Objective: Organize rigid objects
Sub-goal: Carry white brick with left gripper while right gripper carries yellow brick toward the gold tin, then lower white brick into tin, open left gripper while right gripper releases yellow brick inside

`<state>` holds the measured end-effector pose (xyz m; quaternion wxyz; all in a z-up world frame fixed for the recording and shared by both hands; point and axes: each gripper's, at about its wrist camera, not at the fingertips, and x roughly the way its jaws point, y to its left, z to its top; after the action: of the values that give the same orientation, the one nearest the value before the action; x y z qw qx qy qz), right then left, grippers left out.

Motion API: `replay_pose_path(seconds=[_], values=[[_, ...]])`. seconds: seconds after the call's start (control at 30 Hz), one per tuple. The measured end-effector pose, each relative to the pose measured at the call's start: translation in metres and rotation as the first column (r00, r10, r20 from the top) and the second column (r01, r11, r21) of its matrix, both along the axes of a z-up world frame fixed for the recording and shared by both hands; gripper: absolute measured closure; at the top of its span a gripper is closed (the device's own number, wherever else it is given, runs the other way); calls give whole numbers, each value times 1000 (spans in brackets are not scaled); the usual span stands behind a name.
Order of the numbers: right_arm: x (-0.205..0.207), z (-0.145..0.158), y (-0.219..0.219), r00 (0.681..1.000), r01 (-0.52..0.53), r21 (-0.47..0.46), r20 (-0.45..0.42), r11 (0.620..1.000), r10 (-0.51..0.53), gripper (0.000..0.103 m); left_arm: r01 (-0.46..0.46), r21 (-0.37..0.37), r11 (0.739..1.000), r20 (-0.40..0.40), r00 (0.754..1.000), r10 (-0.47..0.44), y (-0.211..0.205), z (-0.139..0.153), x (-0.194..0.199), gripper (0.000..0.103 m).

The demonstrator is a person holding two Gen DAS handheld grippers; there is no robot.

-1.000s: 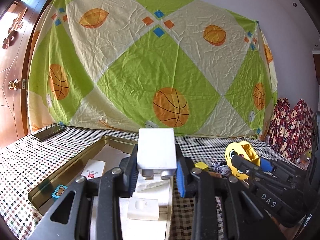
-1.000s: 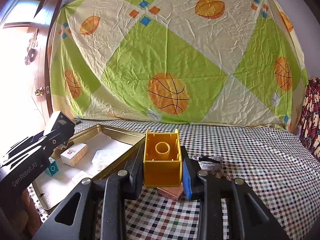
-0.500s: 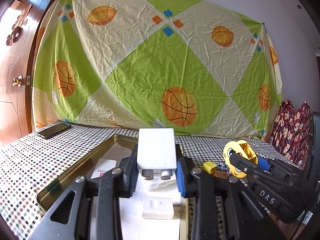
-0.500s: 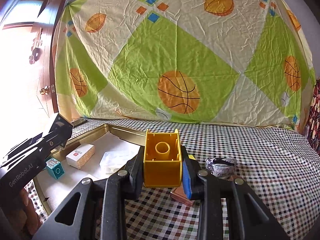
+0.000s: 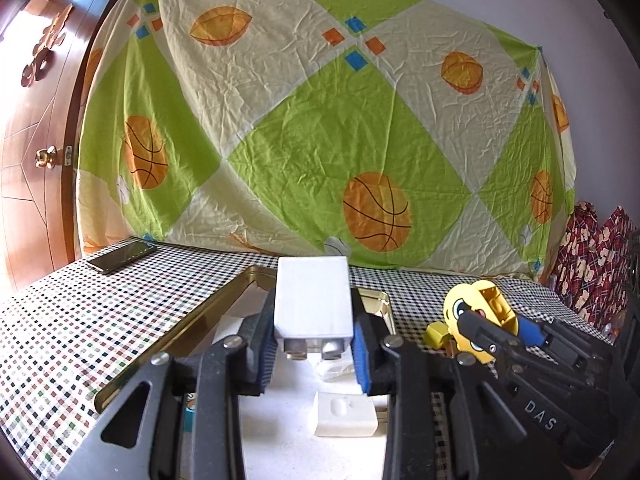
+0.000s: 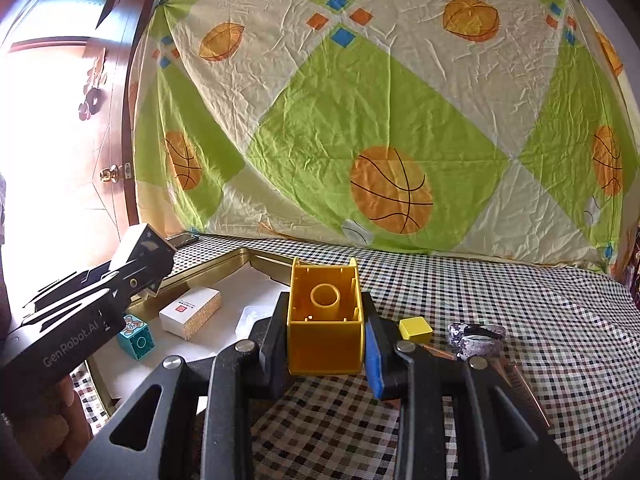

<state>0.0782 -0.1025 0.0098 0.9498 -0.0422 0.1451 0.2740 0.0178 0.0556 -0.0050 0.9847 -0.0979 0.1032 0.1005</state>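
Note:
My left gripper (image 5: 314, 344) is shut on a white plug-like block (image 5: 312, 300) and holds it above the gold tray (image 5: 192, 324). It also shows in the right wrist view (image 6: 140, 268) at the left. My right gripper (image 6: 326, 340) is shut on a hollow yellow toy block (image 6: 326, 320), right of the tray and above the checked cloth. In the left wrist view the right gripper (image 5: 486, 324) holds the same yellow block (image 5: 476, 320), which has a cartoon face. The tray holds a white box (image 6: 190, 312), a teal cube (image 6: 136, 338) and a white adapter (image 5: 346, 414).
A small yellow cube (image 6: 416, 328) and a patterned roll of tape (image 6: 476, 338) lie on the checked tablecloth (image 6: 520, 320) right of the tray. A phone (image 5: 122, 256) lies at the far left. A basketball-print sheet (image 5: 320, 120) hangs behind, a wooden door (image 5: 28, 160) at the left.
Both grippers have moved forward and a little up with their blocks still held. The tray and the small yellow cube now sit lower and nearer in both views.

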Motion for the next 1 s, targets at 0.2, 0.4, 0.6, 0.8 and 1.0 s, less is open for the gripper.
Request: replay_pose_path(seconds=[0.2,0.4,0.6,0.8,1.0], values=[[0,0,7,1000,-14,-4,-3,1000,14,69,-14,-14,1000,-20,1000,14,11,-3,1,73],[0,0,14,999,-33,2,-11,999,33,69,-20,-5,1000,-28,999,20,13,-4,2,73],[-1,-2,25,998,-56,-13,-4,998,56,69,-41,2,999,-52,998,41,21,-5,4,73],[0,-3,32,998,-69,-22,-3,997,69,69,-57,5,998,-83,995,57,28,-8,9,72],[0,-3,45,996,-91,-47,-1,995,92,69,-60,3,998,-112,992,60,35,-9,13,72]])
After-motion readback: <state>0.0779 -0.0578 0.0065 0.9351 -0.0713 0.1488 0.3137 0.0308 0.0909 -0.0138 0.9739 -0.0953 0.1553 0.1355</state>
